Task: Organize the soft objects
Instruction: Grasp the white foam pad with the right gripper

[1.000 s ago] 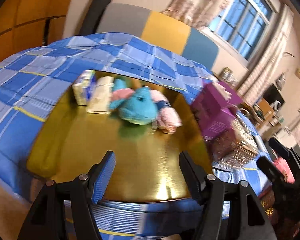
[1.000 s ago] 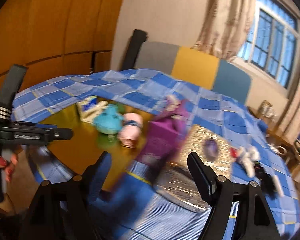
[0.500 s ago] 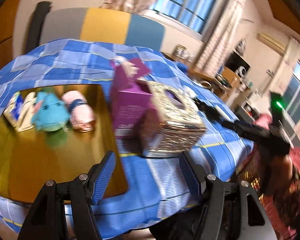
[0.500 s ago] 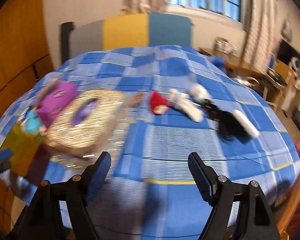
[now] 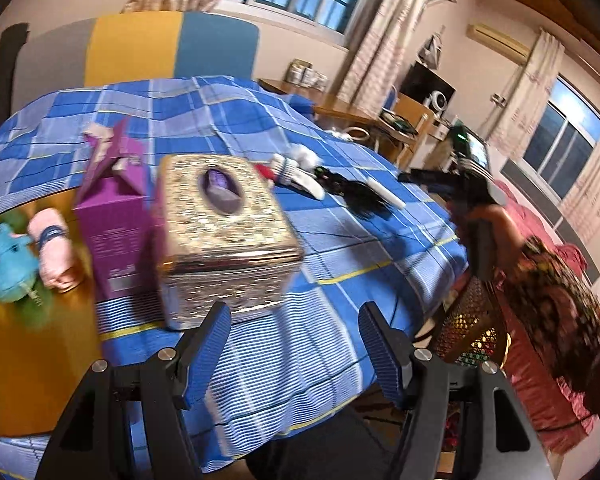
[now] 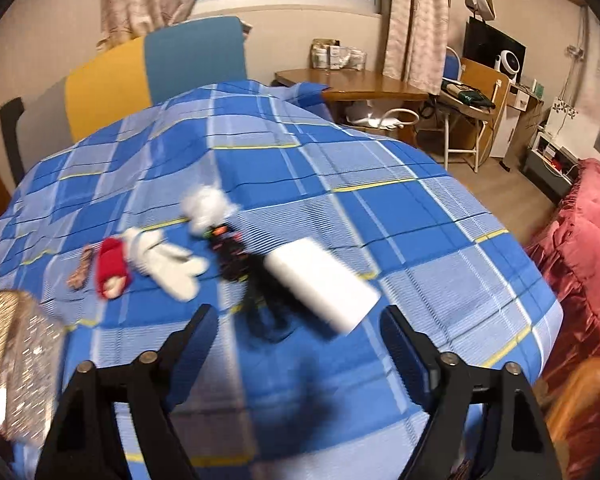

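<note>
Toys sit far to the left on the shiny gold tray (image 5: 32,360): a blue plush (image 5: 10,264) and a pink rolled cloth (image 5: 56,248) lie side by side, touching. That looks like the spot where soft things get gathered, so they are likely sorted already.

Next comes a purple carton (image 5: 116,216) with its top flaps open, and right beside it a sparkly tissue box (image 5: 224,236). These are hard things, so you probably leave them be.

Your left gripper (image 5: 294,344) hangs over the near edge of the blue checked cloth (image 5: 340,264). Its jaws are spread apart and hold nothing.

Farther right lie the soft things not sorted yet, in a loose row in the middle of the cloth: a red rolled sock (image 6: 112,272), a white plush (image 6: 164,260), a white fluffy ball (image 6: 206,208), a black tangled thing (image 6: 252,280) I cannot name, and a white block (image 6: 320,280) resting against it.

Your right gripper (image 6: 296,340) points down at the black thing and the white block. Its jaws have just been opening, nothing is between them, and they stand wide. I think you are getting ready to pick one up.
</note>
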`<move>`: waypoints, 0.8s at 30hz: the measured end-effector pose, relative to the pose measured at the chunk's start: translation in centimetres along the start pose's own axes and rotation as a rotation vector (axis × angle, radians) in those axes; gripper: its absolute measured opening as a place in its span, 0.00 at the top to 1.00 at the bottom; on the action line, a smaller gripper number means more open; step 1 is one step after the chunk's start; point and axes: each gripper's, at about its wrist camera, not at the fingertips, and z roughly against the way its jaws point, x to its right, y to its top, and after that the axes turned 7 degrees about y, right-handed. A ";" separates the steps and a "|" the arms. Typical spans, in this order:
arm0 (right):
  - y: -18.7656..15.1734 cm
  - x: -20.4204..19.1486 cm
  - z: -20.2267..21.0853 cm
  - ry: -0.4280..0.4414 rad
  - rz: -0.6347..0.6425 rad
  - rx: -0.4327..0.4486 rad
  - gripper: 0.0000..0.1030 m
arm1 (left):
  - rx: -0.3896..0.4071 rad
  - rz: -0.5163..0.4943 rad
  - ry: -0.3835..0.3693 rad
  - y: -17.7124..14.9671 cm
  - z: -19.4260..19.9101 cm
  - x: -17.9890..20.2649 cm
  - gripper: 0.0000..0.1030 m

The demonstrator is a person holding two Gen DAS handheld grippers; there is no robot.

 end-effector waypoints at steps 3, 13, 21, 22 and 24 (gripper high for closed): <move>1.4 2.4 -2.9 0.013 -0.030 -0.037 0.15 | -0.013 -0.023 -0.007 0.5 -0.7 1.3 0.35; 1.9 4.7 -10.5 0.105 -0.052 -0.194 0.16 | -0.046 -0.052 -0.022 2.2 -2.9 4.0 0.35; 1.3 4.5 -10.6 0.120 -0.049 -0.221 0.45 | -0.063 -0.048 -0.053 3.6 -5.0 6.6 0.35; 1.2 4.4 -10.4 0.118 -0.043 -0.220 0.47 | -0.069 -0.048 -0.054 3.9 -5.3 6.9 0.35; 1.3 4.4 -10.0 0.121 -0.051 -0.209 0.55 | -0.076 -0.038 -0.049 4.5 -5.9 7.5 0.35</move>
